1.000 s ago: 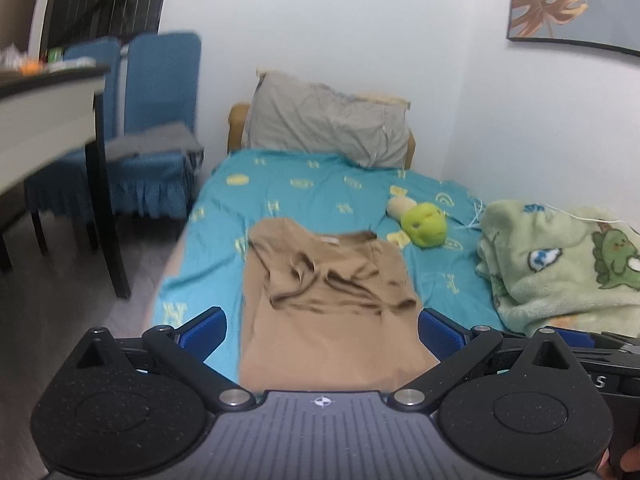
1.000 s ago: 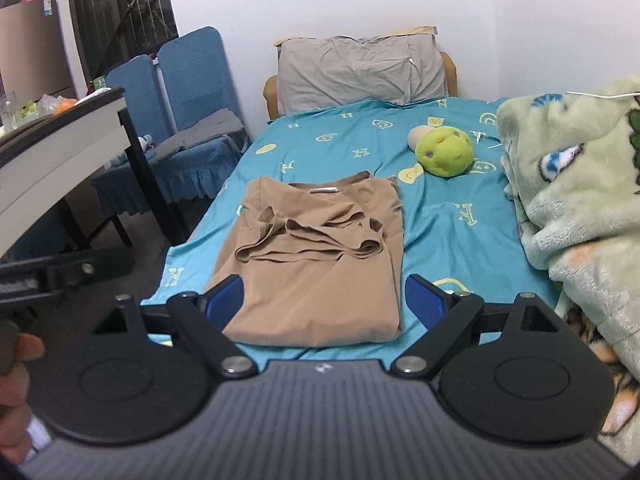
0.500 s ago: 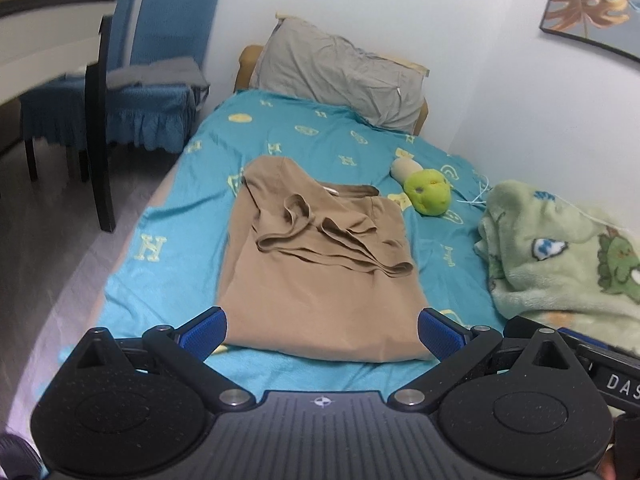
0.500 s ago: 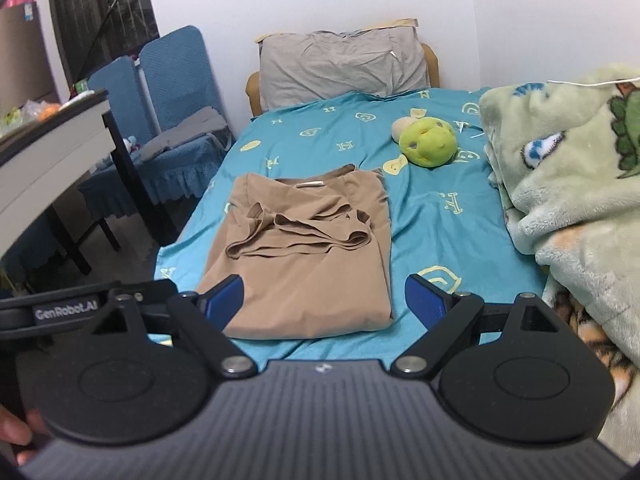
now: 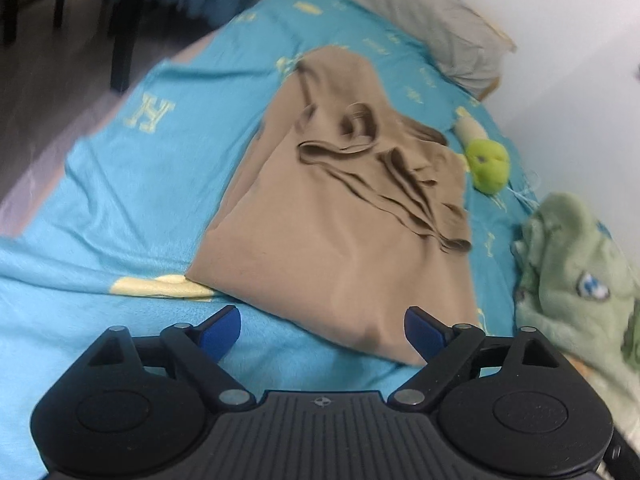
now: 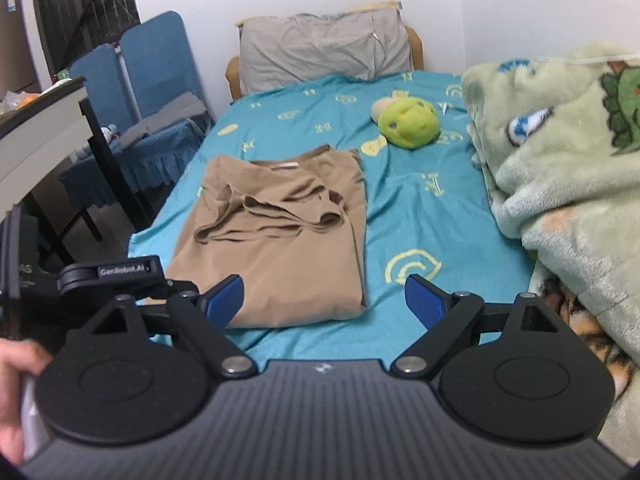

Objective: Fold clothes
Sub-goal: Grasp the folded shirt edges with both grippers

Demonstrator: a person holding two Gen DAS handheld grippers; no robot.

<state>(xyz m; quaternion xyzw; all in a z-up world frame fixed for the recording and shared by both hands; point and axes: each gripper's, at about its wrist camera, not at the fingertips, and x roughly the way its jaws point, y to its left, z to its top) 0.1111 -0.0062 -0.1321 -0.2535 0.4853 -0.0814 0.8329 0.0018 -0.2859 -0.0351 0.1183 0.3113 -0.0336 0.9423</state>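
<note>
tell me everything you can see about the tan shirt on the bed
The tan shirt is a plain, soft-looking knit lying flat on the teal bedsheet, already partly folded: its sides are turned in to a rough rectangle, with loose sleeve fabric bunched in ripples across the upper half. The neckline points toward the grey pillow. Nothing grips it; both grippers are open near its bottom hem. A green plush toy lies apart from it.

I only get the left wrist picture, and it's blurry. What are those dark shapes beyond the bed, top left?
Observer: Two blue chairs, one with a grey cloth on its seat.
Operator: Where's the other tool?
Observer: The right tool is open and empty, pointing at the near edge of the tan shirt.
Operator: Is anybody visible?
Observer: Only part of a hand, at the lower left edge of the right wrist view.
</note>
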